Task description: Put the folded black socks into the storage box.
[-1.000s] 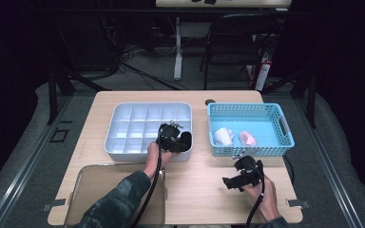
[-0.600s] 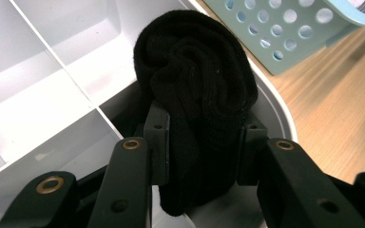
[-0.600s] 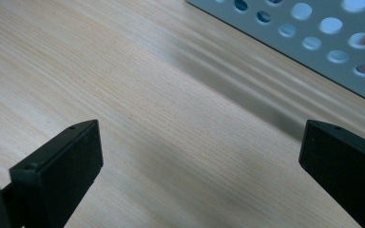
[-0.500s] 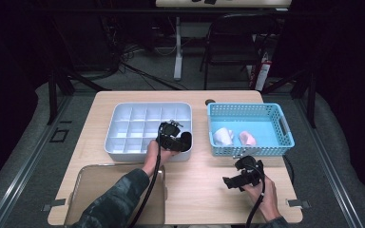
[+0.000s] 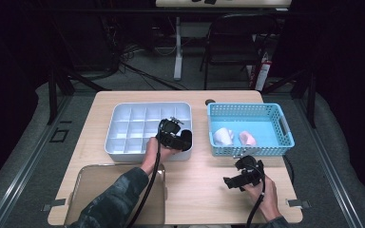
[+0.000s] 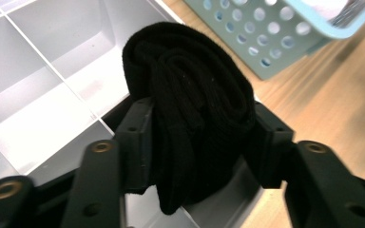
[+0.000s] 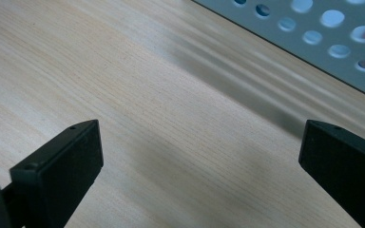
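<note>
The left gripper (image 6: 197,137) holds a rolled black sock (image 6: 190,104) over the near right corner of the white divided tray (image 5: 123,124). Its jaws have just been opening, though the roll sits between the pads, filling the gap. The sock looks soft, light and squashy; best pinched across the middle of the roll so it can't unfurl. The right gripper (image 7: 197,156) hangs open and empty over the pale wooden table (image 5: 204,183), near the blue basket (image 5: 285,130). The room beyond is dark.
</note>
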